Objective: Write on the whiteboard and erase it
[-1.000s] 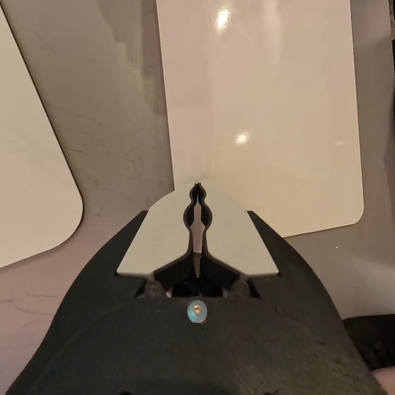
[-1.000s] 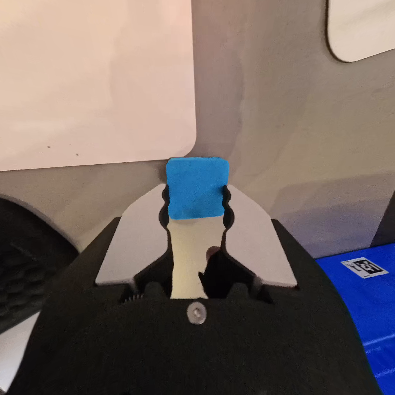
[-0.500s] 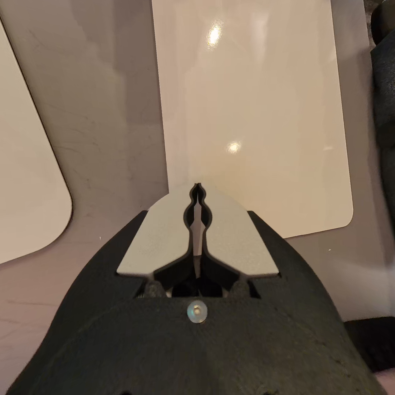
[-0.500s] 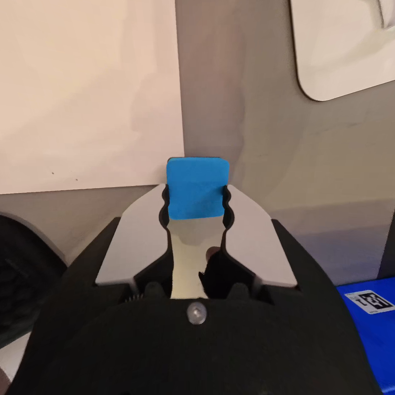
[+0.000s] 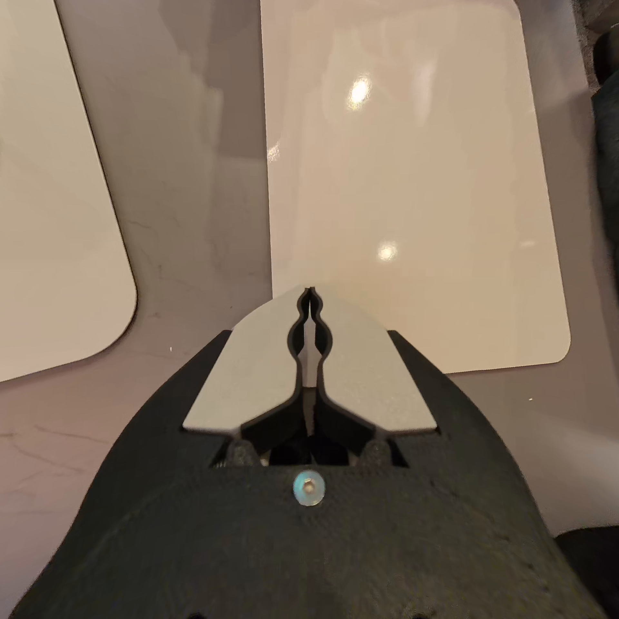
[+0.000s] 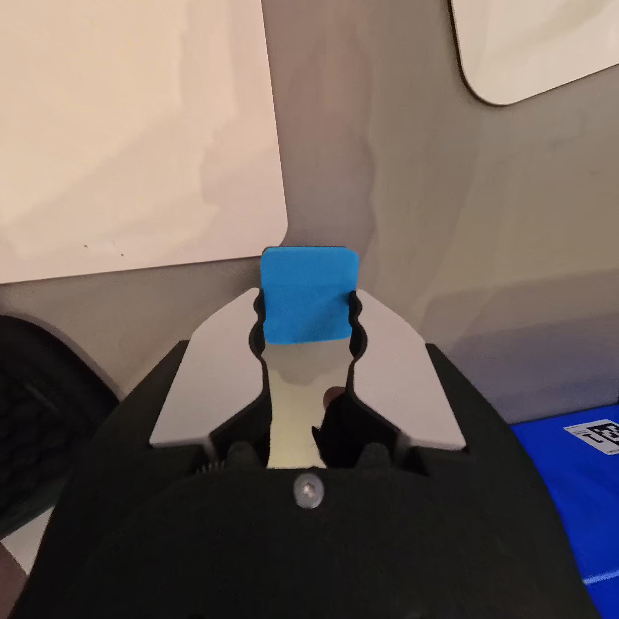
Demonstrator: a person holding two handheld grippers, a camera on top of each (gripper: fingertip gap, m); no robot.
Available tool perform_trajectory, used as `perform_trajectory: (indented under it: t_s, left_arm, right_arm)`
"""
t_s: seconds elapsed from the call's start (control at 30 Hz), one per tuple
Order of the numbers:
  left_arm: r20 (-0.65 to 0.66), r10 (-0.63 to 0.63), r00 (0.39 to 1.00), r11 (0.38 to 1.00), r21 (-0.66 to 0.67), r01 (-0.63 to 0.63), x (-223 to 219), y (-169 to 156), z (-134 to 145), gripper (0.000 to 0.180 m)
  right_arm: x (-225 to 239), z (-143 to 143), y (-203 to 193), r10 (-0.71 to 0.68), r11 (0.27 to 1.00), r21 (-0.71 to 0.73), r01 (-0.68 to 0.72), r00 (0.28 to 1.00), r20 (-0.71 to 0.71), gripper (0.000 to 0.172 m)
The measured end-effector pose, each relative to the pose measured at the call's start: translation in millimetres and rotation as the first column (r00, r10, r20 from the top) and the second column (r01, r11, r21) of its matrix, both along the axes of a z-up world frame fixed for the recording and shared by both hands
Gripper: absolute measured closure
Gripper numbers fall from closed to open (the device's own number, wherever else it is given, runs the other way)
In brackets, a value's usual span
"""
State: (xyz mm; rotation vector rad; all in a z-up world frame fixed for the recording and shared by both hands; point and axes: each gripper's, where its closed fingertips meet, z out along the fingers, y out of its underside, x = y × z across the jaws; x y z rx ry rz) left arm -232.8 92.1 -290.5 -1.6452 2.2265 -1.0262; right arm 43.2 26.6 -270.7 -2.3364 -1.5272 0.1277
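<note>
In the left wrist view my left gripper [image 5: 311, 290] is shut, its fingertips together with nothing between them, over the near left part of a blank whiteboard [image 5: 418, 201] that lies flat on the grey table. In the right wrist view my right gripper [image 6: 307, 298] is shut on a blue square eraser [image 6: 308, 294], both pads pressed against its sides. The eraser sits just past the near right corner of the same whiteboard [image 6: 134, 134], over the grey table [image 6: 402, 201]. A few small dark specks show near the board's near edge.
A second white board [image 5: 50, 201] lies to the left in the left wrist view. Another white board corner [image 6: 536, 50] is at the top right of the right wrist view. A blue mat [image 6: 576, 485] with a printed tag lies at the lower right. A dark object [image 5: 606, 134] is at the right edge. One gripper's finger ends stand about 30 cm off the other's.
The right gripper with the eraser has moved off the whiteboard's near right corner, the view shifting left then right. The left gripper has drifted slightly; its fingers stay shut.
</note>
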Motion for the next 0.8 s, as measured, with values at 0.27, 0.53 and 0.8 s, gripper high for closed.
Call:
perform_trajectory:
  t_s: [0.27, 0.53, 0.8]
  left_arm:
    - [0.014, -0.009, 1.000, 1.000, 0.018, 0.009, 2, 2, 4, 0.180]
    - [0.024, -0.008, 1.000, 1.000, 0.013, 0.008, 2, 4, 7, 0.178]
    - [0.033, -0.011, 0.999, 1.000, 0.010, 0.010, 3, 3, 10, 0.176]
  right_arm:
    - [5, -1, -3, -0.011, 1.000, -0.017, 0.011, 1.000, 0.018, 0.122]
    - [8, -6, -12, -0.020, 0.997, -0.073, 0.022, 1.000, 0.023, 0.122]
    - [14, -17, -18, -0.034, 0.990, -0.135, 0.042, 0.997, 0.063, 0.122]
